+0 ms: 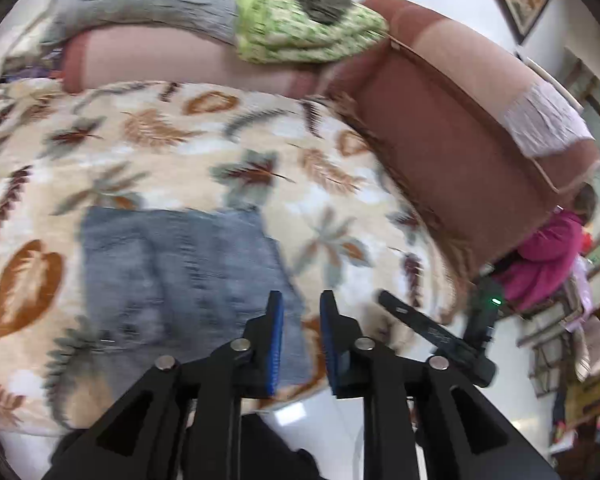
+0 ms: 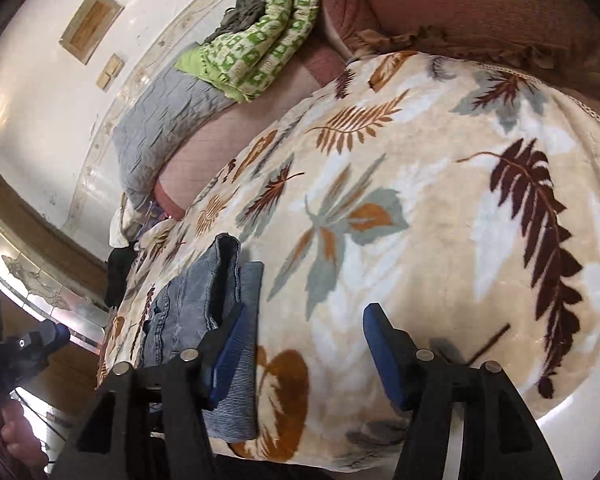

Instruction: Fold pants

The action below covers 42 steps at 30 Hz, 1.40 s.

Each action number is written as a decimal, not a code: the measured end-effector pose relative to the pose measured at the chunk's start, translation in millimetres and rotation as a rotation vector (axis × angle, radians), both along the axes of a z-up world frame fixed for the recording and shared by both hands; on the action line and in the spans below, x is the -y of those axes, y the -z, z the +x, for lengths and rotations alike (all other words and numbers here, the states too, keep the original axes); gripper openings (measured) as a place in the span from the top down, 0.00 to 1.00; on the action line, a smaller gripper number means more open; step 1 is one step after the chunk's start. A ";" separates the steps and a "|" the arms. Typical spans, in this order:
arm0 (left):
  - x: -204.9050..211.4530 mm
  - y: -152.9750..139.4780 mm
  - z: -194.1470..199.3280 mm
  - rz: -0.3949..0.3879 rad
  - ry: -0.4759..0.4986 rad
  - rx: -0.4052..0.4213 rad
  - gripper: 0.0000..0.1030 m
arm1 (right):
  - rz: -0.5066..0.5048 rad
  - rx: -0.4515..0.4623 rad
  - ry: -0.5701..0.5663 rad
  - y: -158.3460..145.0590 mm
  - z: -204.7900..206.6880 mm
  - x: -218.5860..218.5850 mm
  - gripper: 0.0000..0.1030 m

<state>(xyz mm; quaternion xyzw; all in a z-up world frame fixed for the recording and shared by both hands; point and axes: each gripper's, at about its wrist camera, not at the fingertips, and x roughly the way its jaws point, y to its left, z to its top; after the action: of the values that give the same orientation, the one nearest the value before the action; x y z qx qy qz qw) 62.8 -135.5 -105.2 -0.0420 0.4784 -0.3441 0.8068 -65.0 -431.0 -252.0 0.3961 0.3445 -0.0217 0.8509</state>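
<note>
The blue denim pants lie folded into a compact rectangle on a leaf-patterned blanket. In the left wrist view my left gripper hovers over the stack's right corner. Its blue pads stand a small gap apart with nothing between them. In the right wrist view the pants sit at lower left with their layered edges showing. My right gripper is open wide above the blanket, empty, its left finger over the pants' edge. The other gripper shows at the side of each view.
A green patterned quilt and a grey pillow lie at the far end. A brown padded board runs along the right side. A person in a pink jacket sits beyond it. White floor shows at the blanket's near edge.
</note>
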 end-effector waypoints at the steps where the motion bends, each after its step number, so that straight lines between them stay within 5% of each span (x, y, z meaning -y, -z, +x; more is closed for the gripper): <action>1: -10.9 2.5 3.6 0.019 -0.031 0.012 0.78 | 0.014 0.002 -0.005 -0.2 -0.8 -0.6 0.39; 4: -38.3 19.4 16.3 0.099 -0.109 0.019 0.77 | 0.065 0.008 -0.060 4.5 15.5 -15.8 0.39; 11: -70.9 83.0 25.1 0.170 -0.180 -0.116 0.77 | 0.075 -0.012 -0.196 8.9 50.9 -63.9 0.36; 18: -75.8 117.4 20.8 0.188 -0.171 -0.168 0.77 | -0.029 -0.063 -0.235 20.1 73.0 -94.7 0.36; 25: -82.9 120.5 21.4 0.164 -0.175 -0.178 0.77 | -0.324 -0.079 -0.278 -3.6 71.2 -137.6 0.63; 30: -88.7 121.1 20.2 0.138 -0.183 -0.187 0.77 | -0.353 -0.089 -0.253 -7.2 70.2 -139.3 0.74; 33: -92.6 121.6 20.6 0.131 -0.182 -0.192 0.77 | -0.347 -0.101 -0.250 -10.2 69.5 -138.6 0.71; 37: -93.2 123.0 19.8 0.130 -0.182 -0.190 0.77 | -0.322 -0.112 -0.262 -6.1 66.4 -134.2 0.51; 42: -92.5 124.2 19.6 0.135 -0.180 -0.187 0.77 | -0.229 -0.046 -0.246 -5.2 60.2 -121.7 0.51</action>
<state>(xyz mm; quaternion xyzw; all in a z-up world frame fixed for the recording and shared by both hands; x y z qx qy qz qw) 82.4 -43.0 -229.4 -0.0623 0.5678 -0.2320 0.7874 -4.9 -309.3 -246.7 0.2510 0.4049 0.0343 0.8786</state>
